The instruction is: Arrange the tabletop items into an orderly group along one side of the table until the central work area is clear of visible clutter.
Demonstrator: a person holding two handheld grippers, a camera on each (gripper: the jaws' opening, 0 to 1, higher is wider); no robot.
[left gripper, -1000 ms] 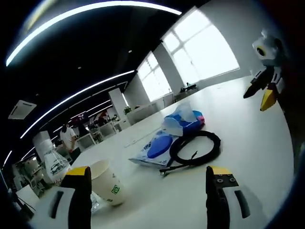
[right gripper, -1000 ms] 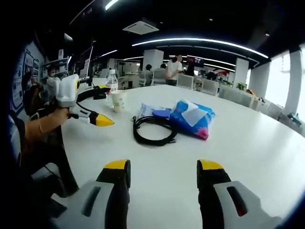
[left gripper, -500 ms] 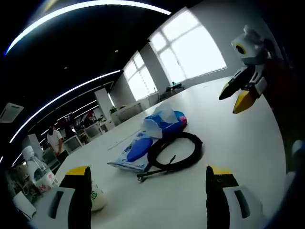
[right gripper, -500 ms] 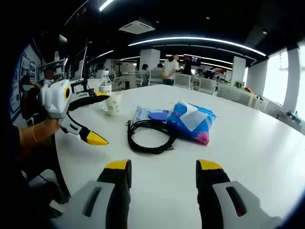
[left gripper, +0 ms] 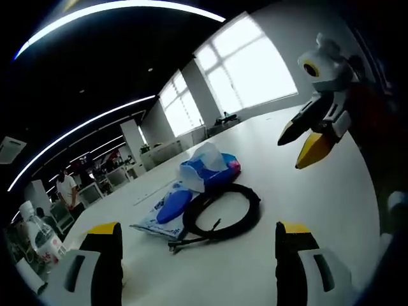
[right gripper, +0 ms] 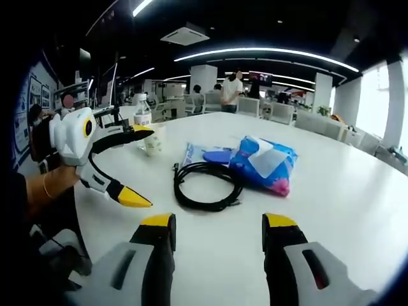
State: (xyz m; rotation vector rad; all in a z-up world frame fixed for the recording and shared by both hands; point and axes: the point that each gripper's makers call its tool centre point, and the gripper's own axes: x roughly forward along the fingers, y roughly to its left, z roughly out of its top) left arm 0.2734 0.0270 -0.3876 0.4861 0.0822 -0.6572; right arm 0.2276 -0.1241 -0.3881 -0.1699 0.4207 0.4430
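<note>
A coiled black cable (right gripper: 207, 185) lies mid-table, also seen as the cable (left gripper: 223, 210) just ahead of my left gripper (left gripper: 199, 233), which is open and empty. Behind it sit a blue tissue pack (right gripper: 264, 162) (left gripper: 207, 172) and a flat blue-and-white packet (right gripper: 204, 154) (left gripper: 162, 213). A paper cup (right gripper: 153, 143) and a water bottle (right gripper: 141, 115) stand at the far left; the bottle (left gripper: 35, 233) shows at the left edge. My right gripper (right gripper: 218, 223) is open over bare table. The left gripper (right gripper: 146, 167) hangs open left of the cable. The right gripper (left gripper: 290, 153) hovers open at upper right.
The white table (right gripper: 331, 204) has bare surface to the right of the items and in front of them. A person's hand and sleeve (right gripper: 48, 185) hold the left gripper. Chairs, desks and people (right gripper: 229, 89) stand beyond the far edge.
The left gripper view has swung away from the cup, which has left that view, and the cable now sits nearer its middle. In the right gripper view the left gripper has dropped slightly.
</note>
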